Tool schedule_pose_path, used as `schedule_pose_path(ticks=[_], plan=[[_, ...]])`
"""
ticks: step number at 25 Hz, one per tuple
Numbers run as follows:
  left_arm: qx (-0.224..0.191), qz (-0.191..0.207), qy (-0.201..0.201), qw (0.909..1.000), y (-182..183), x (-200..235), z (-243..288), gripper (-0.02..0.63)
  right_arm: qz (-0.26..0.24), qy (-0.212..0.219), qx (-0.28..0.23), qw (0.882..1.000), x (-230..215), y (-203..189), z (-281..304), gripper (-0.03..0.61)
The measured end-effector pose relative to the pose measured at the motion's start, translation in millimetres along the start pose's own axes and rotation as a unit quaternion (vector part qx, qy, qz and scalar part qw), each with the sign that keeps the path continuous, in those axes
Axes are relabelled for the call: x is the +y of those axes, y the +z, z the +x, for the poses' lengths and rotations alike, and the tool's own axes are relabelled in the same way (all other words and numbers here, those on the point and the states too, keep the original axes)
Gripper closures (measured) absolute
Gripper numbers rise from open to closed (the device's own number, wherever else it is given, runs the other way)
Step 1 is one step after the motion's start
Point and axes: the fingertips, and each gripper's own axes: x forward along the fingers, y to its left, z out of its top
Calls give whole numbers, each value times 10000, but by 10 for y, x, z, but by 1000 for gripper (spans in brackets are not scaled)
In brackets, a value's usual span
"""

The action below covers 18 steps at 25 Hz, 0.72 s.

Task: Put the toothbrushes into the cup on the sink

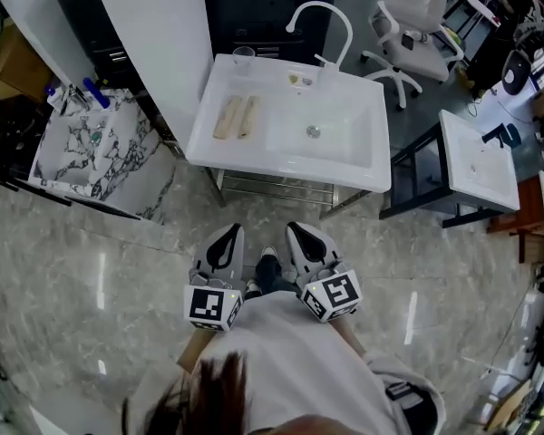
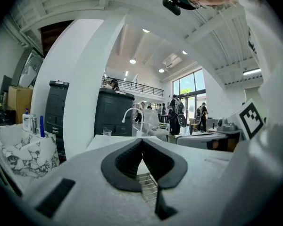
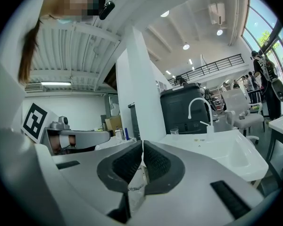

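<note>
A white sink [image 1: 363, 166] stands ahead of me on a metal frame. On its left ledge two long tan toothbrushes [image 1: 236, 116] lie side by side. A clear cup [image 1: 244, 59] stands upright at the sink's back left corner, near the curved white faucet [image 1: 322, 25]. Both grippers hang over the floor, well short of the sink. My left gripper [image 1: 227, 231] and my right gripper [image 1: 299, 229] are shut and hold nothing. The left gripper view shows the jaws [image 2: 142, 141] meeting, with the cup [image 2: 107, 132] far off. In the right gripper view the shut jaws [image 3: 142, 144] point toward the cup [image 3: 174, 131].
A marbled basin [image 1: 82, 148] with blue bottles stands at the left beside a white pillar [image 1: 154, 43]. A second white sink [image 1: 476, 161] on a dark frame is at the right. A white office chair [image 1: 408, 25] and a dark cabinet [image 1: 263, 7] lie behind.
</note>
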Motion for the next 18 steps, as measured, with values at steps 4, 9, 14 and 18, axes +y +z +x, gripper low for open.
schedule_pose_path(ticks=[4, 9, 14, 18], plan=[[23, 16, 131, 9999, 24, 82, 307, 598, 53, 108, 20, 9999, -302, 55, 227, 561], [12, 51, 290, 9996, 64, 253, 616, 598, 8, 232, 7, 9997, -571, 143, 473, 561], [-13, 38, 434, 9991, 99, 325, 827, 598, 6, 340, 32, 9994, -775, 178, 606, 561], [-50, 19, 527, 9986, 129, 334, 924, 598, 54, 398, 69, 9992, -884, 169, 658, 561]])
